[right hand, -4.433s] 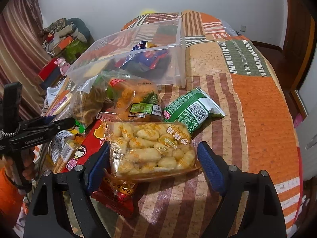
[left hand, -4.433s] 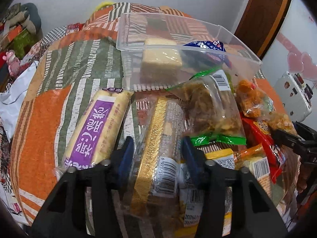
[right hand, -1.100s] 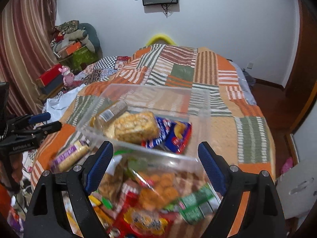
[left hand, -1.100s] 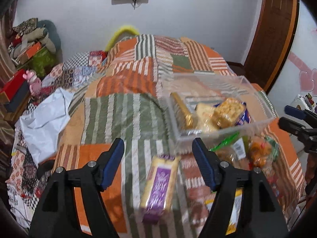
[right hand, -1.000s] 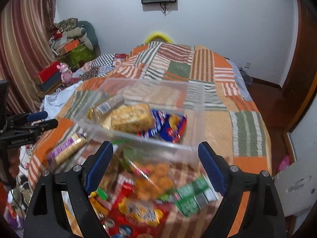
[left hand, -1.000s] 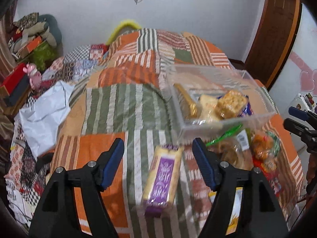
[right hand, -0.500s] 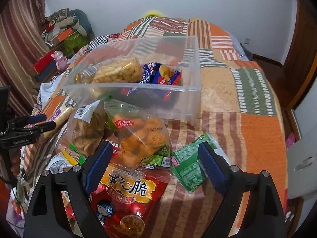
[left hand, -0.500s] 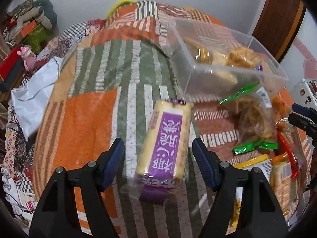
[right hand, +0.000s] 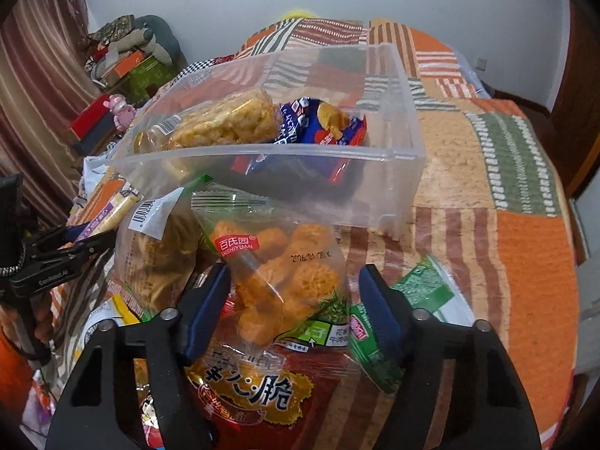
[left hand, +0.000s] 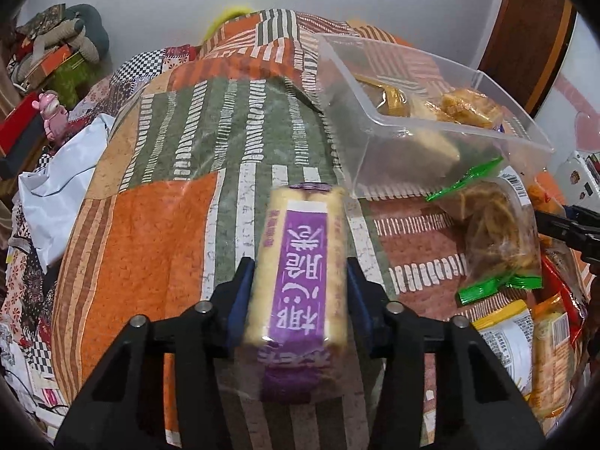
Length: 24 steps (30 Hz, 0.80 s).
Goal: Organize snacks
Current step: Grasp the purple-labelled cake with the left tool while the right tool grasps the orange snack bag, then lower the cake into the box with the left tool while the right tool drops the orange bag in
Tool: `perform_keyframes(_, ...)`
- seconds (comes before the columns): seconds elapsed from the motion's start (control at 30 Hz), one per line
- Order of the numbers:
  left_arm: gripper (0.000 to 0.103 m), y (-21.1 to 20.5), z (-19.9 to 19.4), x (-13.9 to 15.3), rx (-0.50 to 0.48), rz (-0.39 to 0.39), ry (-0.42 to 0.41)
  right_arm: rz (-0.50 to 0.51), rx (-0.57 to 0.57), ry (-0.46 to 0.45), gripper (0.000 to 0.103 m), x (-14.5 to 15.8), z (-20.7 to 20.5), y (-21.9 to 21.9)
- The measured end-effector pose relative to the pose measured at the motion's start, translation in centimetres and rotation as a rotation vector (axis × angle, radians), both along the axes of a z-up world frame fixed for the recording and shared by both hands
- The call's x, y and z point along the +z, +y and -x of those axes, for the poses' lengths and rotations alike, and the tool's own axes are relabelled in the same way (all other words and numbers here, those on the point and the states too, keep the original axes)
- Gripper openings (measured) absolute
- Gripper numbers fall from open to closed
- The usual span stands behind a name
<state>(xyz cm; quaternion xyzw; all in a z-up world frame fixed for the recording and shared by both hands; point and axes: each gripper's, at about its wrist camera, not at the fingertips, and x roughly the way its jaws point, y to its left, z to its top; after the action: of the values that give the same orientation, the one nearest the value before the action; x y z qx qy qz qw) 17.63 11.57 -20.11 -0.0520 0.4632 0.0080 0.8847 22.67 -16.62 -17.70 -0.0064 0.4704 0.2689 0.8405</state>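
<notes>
In the left wrist view a long cracker pack with a purple label [left hand: 300, 277] lies on the patchwork cover. My left gripper [left hand: 299, 292] is closing on it, and both blue pads touch its sides. In the right wrist view a clear bag of orange fried balls [right hand: 285, 262] lies between the closing jaws of my right gripper [right hand: 294, 300]; a small gap shows at the right pad. Behind both stands the clear plastic bin [left hand: 393, 161] [right hand: 262, 150], which holds a yellow puffed bar pack [right hand: 225, 123] and a blue pack [right hand: 322, 123].
A noodle snack bag with green ends [left hand: 495, 236], a red bag [right hand: 255, 390] and a green pack [right hand: 405, 311] crowd the near side of the bin. A white plastic bag [left hand: 56, 202] and a pink toy [left hand: 50, 108] lie off the left edge. Open cover stretches to the right [right hand: 525, 262].
Both grippers have come down close to the snacks. The left jaws have narrowed onto the purple-label pack, and the right jaws have narrowed around the bag of orange balls.
</notes>
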Motion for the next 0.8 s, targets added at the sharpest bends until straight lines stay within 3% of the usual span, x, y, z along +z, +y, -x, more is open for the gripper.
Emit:
perform_keyframes(0.4,0.045,0.3,0.9,1.7,0.028,0.010,-0.037,-0.004,0.021,-0.051,0.037,1.0,1.1,-0.7)
perform_keyframes(0.8,0.045,-0.5,2.1,7.3,0.041,-0.012,-0.172,-0.024,-0.005,-0.129,0.037,3.9,2.1,-2.3)
